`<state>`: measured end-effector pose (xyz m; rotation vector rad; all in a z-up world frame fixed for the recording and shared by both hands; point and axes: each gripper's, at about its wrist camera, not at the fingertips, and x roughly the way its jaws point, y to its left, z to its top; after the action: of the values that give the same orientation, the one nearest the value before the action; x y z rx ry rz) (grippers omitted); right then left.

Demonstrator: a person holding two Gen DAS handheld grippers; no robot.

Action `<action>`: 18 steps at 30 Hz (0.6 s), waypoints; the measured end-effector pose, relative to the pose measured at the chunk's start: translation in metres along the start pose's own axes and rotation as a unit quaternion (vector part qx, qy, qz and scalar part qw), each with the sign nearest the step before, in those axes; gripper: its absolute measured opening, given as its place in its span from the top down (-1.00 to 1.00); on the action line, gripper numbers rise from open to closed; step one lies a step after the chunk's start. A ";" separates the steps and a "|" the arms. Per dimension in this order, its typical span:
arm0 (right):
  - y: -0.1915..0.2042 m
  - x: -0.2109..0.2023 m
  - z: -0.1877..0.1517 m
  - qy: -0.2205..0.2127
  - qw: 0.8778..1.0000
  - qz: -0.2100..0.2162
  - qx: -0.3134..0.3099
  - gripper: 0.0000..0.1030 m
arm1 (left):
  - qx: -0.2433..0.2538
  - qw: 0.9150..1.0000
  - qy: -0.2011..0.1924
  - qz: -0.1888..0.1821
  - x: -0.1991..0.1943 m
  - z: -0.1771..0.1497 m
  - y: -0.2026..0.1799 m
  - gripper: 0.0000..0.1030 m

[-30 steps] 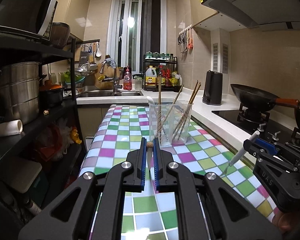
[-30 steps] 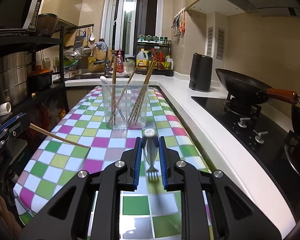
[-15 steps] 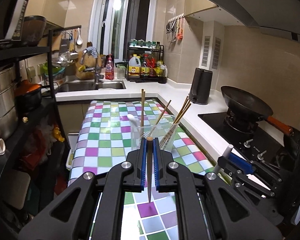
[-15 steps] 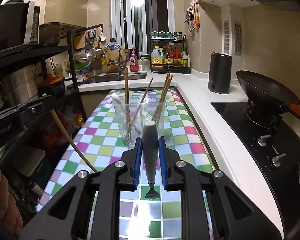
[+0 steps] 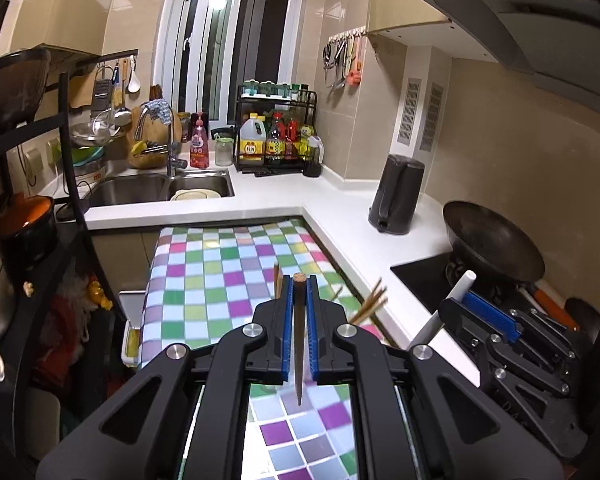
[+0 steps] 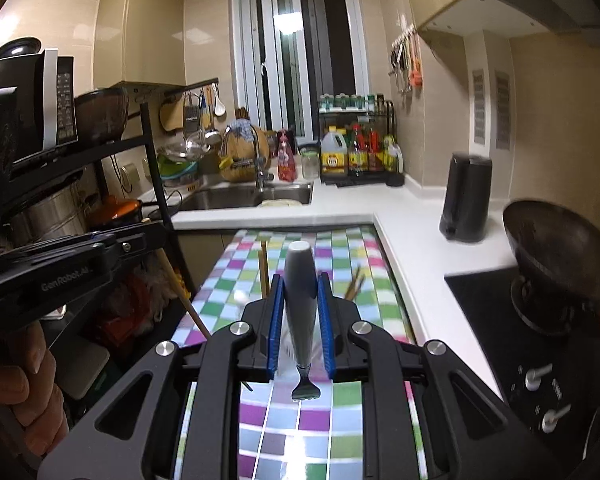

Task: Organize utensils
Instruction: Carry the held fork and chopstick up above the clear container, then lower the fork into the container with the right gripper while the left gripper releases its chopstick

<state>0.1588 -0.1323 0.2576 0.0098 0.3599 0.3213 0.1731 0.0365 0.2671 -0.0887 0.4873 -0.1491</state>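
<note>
Two grippers hang over a checkered cloth (image 5: 220, 280) on a narrow table, white counter (image 5: 352, 216) along its right edge and far end. The left gripper (image 5: 299, 296) clamps a chopstick (image 5: 299, 340), tip down; the right gripper (image 6: 300, 312) clamps a fork (image 6: 302, 320), tines down. More chopsticks (image 6: 264, 268) poke up just beyond the fingers; their cup is hidden. A sink (image 5: 160, 188) sits far left, a kettle (image 5: 396, 196) and wok (image 5: 492, 248) to the right, a black rack (image 6: 140, 160) close on the left. Open cloth lies ahead.
</note>
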 end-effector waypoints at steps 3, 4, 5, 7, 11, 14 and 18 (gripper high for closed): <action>0.001 0.014 0.025 -0.010 1.000 0.005 -0.003 0.67 | -0.004 1.000 -0.010 0.005 0.009 0.024 0.005 0.87; 0.001 0.018 0.031 -0.013 1.000 0.004 -0.005 0.67 | -0.001 1.000 -0.014 0.006 0.012 0.031 0.006 0.87; 0.001 0.024 0.036 -0.015 1.000 0.003 -0.007 0.67 | 0.000 1.000 -0.016 0.008 0.016 0.037 0.006 0.87; -0.001 0.038 0.044 -0.015 1.000 0.001 -0.006 0.67 | 0.001 1.000 -0.016 0.015 0.026 0.044 0.008 0.87; -0.004 0.074 0.043 0.008 1.000 -0.001 -0.005 0.67 | 0.004 0.999 0.018 0.026 0.064 0.043 0.014 0.87; -0.006 0.100 0.033 0.029 1.000 -0.003 -0.007 0.67 | 0.000 0.998 0.050 0.024 0.089 0.039 0.020 0.87; -0.009 0.125 0.017 0.054 0.999 -0.005 -0.005 0.67 | 0.008 0.996 0.083 0.026 0.117 0.026 0.022 0.87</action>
<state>0.2784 -0.1011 0.2293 -0.0201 0.4642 0.3141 0.2899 0.0406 0.2338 -0.0487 0.6527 -0.1091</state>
